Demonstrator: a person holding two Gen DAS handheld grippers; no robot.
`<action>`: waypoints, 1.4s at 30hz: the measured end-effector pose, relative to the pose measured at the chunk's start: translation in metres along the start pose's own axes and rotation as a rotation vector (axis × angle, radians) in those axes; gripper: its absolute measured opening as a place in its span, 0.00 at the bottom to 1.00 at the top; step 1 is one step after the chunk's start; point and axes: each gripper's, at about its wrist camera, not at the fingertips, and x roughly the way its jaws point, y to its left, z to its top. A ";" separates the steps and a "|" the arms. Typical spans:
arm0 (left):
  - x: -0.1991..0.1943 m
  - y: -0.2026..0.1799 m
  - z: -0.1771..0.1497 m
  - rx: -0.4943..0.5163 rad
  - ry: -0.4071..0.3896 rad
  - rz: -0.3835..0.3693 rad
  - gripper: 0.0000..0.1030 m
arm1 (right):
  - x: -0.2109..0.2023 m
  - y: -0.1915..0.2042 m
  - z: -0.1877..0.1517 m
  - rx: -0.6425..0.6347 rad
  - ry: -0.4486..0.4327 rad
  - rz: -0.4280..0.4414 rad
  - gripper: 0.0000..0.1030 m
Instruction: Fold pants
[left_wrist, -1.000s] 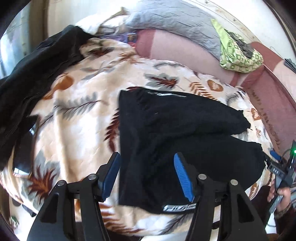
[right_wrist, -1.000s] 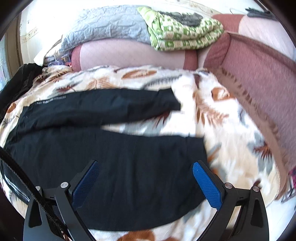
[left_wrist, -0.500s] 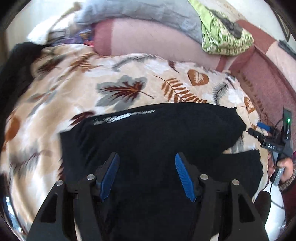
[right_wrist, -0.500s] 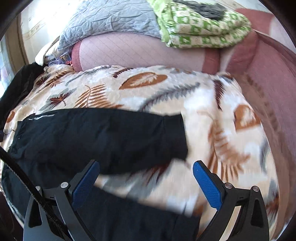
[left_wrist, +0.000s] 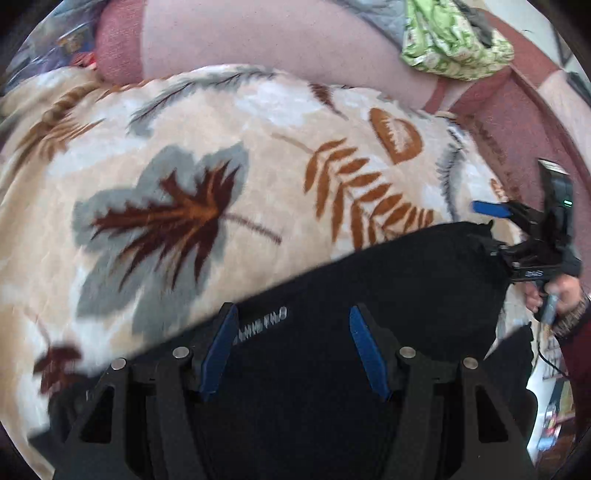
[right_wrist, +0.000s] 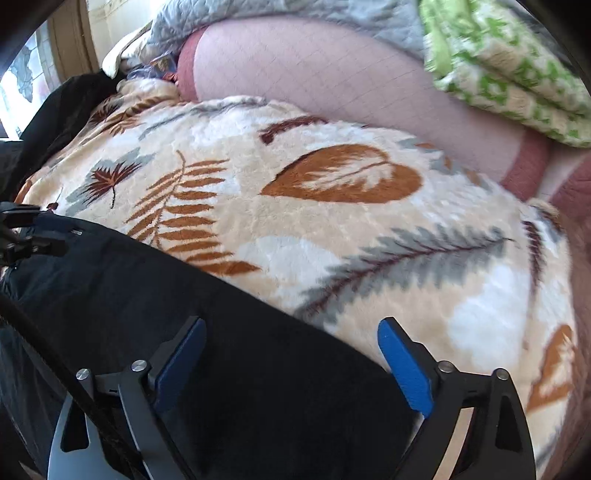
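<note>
The black pants (left_wrist: 388, 280) lie flat on a leaf-patterned blanket (left_wrist: 192, 177) on a bed. My left gripper (left_wrist: 291, 314) is open, low over the waistband end, where white lettering (left_wrist: 258, 321) shows between the blue pads. My right gripper (right_wrist: 291, 328) is open, low over the far edge of a pant leg (right_wrist: 155, 295). The right gripper also shows at the right of the left wrist view (left_wrist: 517, 229), at the leg's end. The left gripper shows at the left edge of the right wrist view (right_wrist: 26, 232).
A pink bolster (right_wrist: 332, 77) lies along the far edge of the blanket (right_wrist: 332, 229). A green patterned quilt (right_wrist: 509, 74) and a grey quilt (right_wrist: 258, 14) sit on it. Dark clothing (right_wrist: 62, 110) is piled at the far left. A dark red sofa side (left_wrist: 517, 122) borders the right.
Both grippers have moved forward and down over the pants toward their far edge. The pants have not visibly moved. Both grippers stayed open.
</note>
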 end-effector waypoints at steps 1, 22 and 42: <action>0.002 0.001 0.004 0.015 0.004 -0.010 0.60 | 0.006 -0.001 0.002 -0.001 0.009 0.021 0.91; -0.015 -0.055 -0.018 0.243 -0.029 0.091 0.11 | -0.002 0.011 -0.008 0.032 0.014 0.212 0.07; -0.124 -0.128 -0.229 0.104 -0.249 0.091 0.11 | -0.138 0.115 -0.174 0.156 -0.091 0.213 0.07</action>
